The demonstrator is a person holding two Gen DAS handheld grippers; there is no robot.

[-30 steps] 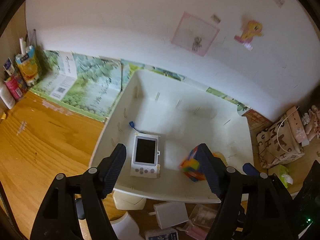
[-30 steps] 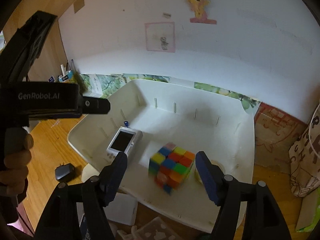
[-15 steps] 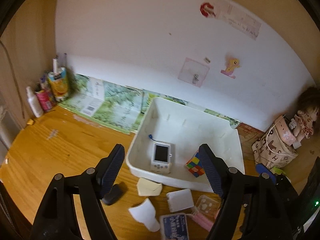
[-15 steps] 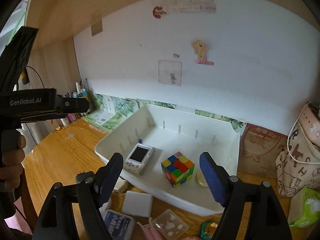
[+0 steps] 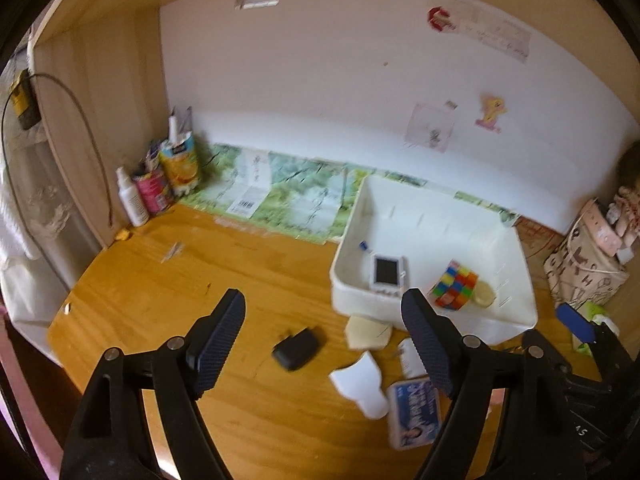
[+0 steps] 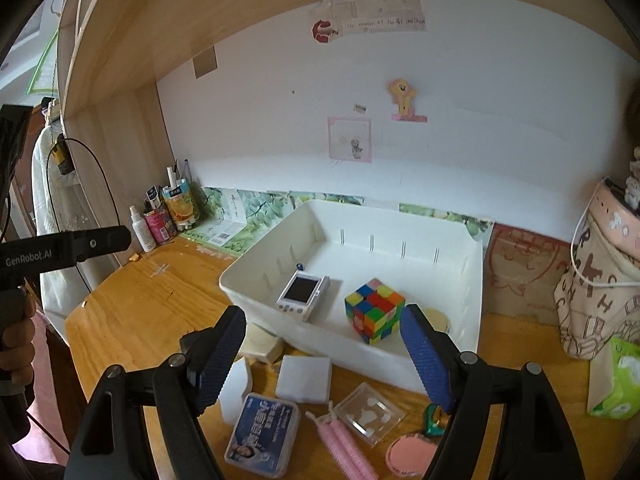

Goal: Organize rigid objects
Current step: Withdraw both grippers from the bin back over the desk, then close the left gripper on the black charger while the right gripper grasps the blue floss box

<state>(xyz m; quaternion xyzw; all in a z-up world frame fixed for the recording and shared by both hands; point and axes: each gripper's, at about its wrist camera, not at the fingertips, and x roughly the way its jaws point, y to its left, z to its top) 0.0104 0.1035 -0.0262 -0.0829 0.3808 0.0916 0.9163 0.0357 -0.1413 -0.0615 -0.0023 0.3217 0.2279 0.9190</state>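
Both tools pulled back, multicoloured cube [image 6: 375,309] upright in white bin [image 6: 472,280]

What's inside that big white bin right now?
Inside the white bin: a small white handheld device with a dark screen, a multicoloured puzzle cube, and a pale round thing partly hidden behind the cube. Whatever lies under them is covered.

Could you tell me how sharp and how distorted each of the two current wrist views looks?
Left wrist view: motion-blurred, with the black adapter and white bin soft-edged, and the wall bowed by the fisheye. Right wrist view: sharper, the puzzle cube crisp and the tin's print visible; same barrel curve, with dark corners.
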